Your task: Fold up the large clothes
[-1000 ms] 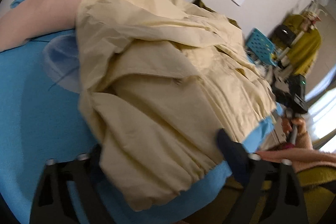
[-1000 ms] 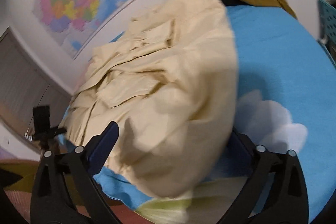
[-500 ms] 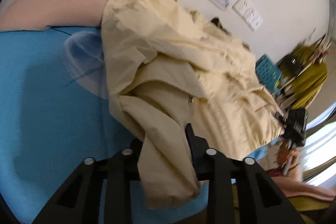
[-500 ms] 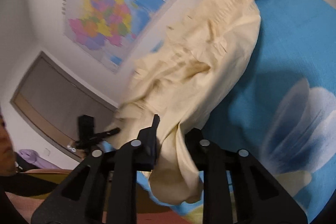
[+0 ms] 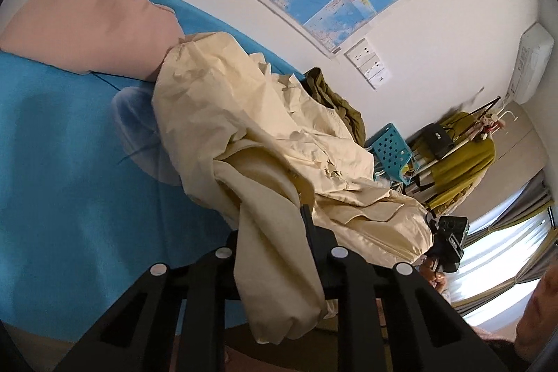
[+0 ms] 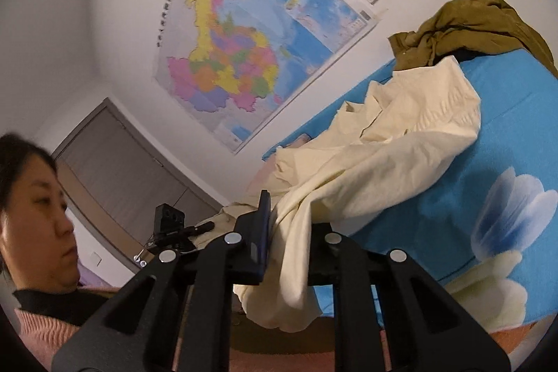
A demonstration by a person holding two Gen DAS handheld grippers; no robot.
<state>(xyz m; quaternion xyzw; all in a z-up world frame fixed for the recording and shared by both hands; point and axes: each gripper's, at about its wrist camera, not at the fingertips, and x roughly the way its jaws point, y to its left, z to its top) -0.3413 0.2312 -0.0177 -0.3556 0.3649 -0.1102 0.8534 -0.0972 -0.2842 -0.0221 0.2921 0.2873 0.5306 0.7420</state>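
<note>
A large cream jacket lies crumpled on a blue bed sheet. My left gripper is shut on the jacket's near edge, and a fold of cloth hangs down between its fingers. My right gripper is shut on another part of the near edge of the jacket, lifting it off the bed. Each gripper shows in the other's view, the right one and the left one, both partly hidden by cloth.
A pink pillow lies at the head of the bed. An olive garment is heaped against the wall beyond the jacket. A teal basket and a rack with yellow clothes stand past the bed. The person is close on the left.
Both grippers closed on the jacket's near edge and lifted it up and back. The jacket has gone from spread flat to bunched and pulled toward the bed's edge.
</note>
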